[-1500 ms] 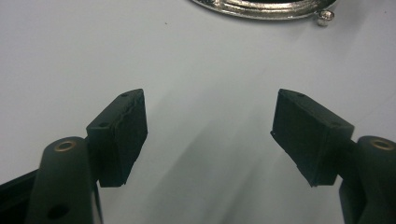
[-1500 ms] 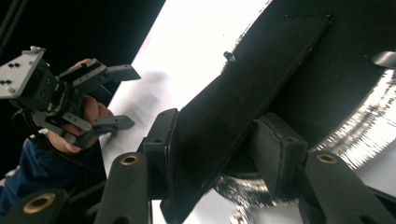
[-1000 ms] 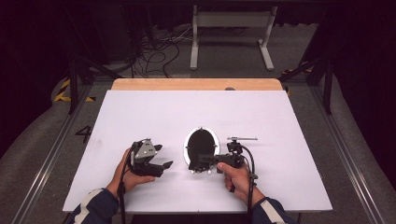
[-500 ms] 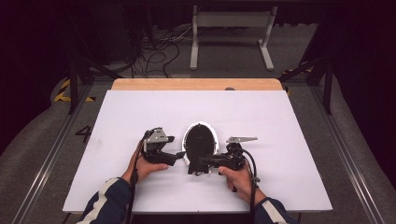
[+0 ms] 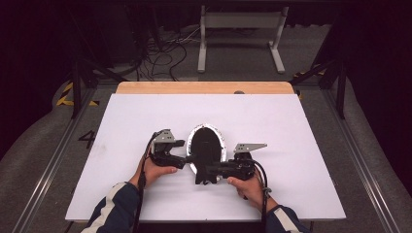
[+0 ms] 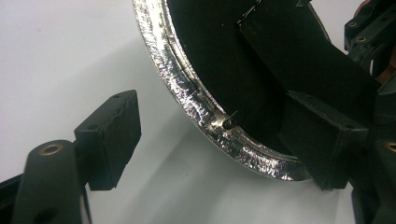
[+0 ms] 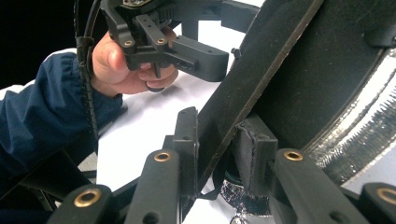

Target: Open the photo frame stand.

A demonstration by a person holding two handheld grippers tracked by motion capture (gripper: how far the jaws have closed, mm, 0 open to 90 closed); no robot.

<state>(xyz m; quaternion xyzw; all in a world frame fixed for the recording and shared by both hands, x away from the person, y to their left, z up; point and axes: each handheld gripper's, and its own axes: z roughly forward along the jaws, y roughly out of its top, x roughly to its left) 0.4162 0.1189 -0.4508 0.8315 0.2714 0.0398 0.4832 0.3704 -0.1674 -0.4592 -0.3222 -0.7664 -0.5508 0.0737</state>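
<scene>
The black oval tray (image 5: 206,145) with a foil rim (image 6: 187,98) lies mid-table (image 5: 291,126). The right gripper (image 7: 215,149) view shows its closing jaws clamping a black flap (image 7: 261,70). The left gripper (image 6: 224,140) view shows open jaws straddling the rim.

Bright, evenly lit white table (image 5: 301,145) amid dark surroundings; soft shadows, blurred close-up foregrounds.

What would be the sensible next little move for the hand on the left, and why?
Probably close the left gripper on the silver rim of the oval bowl-like object. Its jaws stand open astride that rim, one pad outside, one inside, not yet pressing. The right gripper, whose jaws have just been closing, already pinches the black strap.
</scene>
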